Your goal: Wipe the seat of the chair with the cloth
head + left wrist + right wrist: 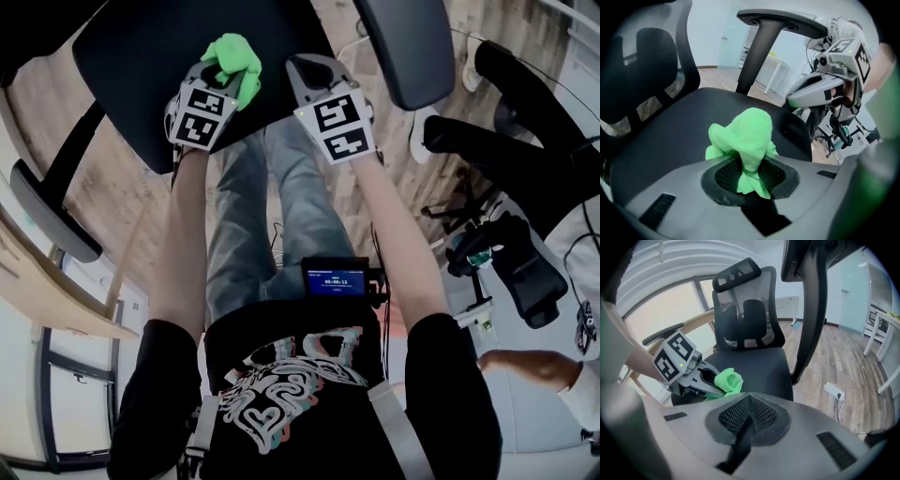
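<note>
Head view looks down on the black seat [131, 66] at the top of the picture, just in front of the person's knees; the left gripper [223, 73] is over the front part of the seat, and its jaws are squeezed tight on the green cloth [236, 58]; the cloth is bunched up like a little ball and pokes out past the jaw tips; the right gripper [302, 73] is just beside it at the front edge of the seat and does not touch the cloth; a small screen [336, 279] glows blue at the person's tummy; another chair [525, 141], black too, stands off to the right on the wooden floor [131, 216].

Left gripper view shows the cloth pinched between the two jaws; the loose part puffs up over the seat; I cannot tell if it is pressing on the seat; the backrest [642, 61] is on the left, and an armrest [783, 21] sits high up on its post behind the cloth.

Right gripper view shows its two jaws shut together with nothing between them; past them, the left gripper holds the cloth at the left front of the seat; the headrest [738, 273] is on top of the backrest; a white plug strip [833, 391] lies on the floor to the right.
</note>
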Available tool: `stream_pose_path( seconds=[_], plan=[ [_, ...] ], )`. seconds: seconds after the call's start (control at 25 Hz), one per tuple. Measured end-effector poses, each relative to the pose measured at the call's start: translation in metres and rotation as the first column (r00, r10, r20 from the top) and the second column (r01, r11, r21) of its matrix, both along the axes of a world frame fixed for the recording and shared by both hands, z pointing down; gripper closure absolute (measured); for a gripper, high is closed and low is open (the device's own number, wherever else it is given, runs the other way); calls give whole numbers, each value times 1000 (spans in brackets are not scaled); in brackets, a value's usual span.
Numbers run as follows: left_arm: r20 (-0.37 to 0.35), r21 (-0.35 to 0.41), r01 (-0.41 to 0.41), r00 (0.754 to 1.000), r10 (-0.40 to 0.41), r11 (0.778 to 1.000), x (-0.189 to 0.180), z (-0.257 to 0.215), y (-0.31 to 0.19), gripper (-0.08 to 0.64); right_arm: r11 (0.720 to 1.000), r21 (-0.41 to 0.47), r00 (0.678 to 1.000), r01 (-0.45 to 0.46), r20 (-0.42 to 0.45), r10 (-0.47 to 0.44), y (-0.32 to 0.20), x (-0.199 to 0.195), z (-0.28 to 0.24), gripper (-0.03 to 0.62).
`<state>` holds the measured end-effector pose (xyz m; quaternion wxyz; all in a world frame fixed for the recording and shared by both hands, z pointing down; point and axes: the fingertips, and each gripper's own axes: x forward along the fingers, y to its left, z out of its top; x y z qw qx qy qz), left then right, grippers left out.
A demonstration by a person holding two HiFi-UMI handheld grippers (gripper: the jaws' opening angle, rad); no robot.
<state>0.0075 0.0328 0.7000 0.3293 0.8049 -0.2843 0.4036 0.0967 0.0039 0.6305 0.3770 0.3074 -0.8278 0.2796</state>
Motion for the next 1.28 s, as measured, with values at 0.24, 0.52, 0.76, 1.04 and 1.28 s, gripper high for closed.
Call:
stream_pose_path(
  seconds=[0.24,0.52,0.76,1.04,1.28],
  plan=[
    [29,-11,29,999,-29,1000,-23,6,5,462,1000,0,1000,10,-5,-10,4,-2,1,591],
    [70,-14,66,995,-65,998,-51,11,9,462,1000,-2,1000,25,-16,-25,6,-4,3,591],
    [131,-11,135,982,-133,991,-107,11,11,462,999,-11,999,40,-20,-41,10,-14,1,591],
    [183,14,214,960,-213,977,-156,9,12,462,999,-5,998,53,-21,-53,6,-16,2,591],
    [210,21,259,943,-257,966,-179,7,12,462,999,-6,999,46,-22,-46,4,-13,1,591]
  ],
)
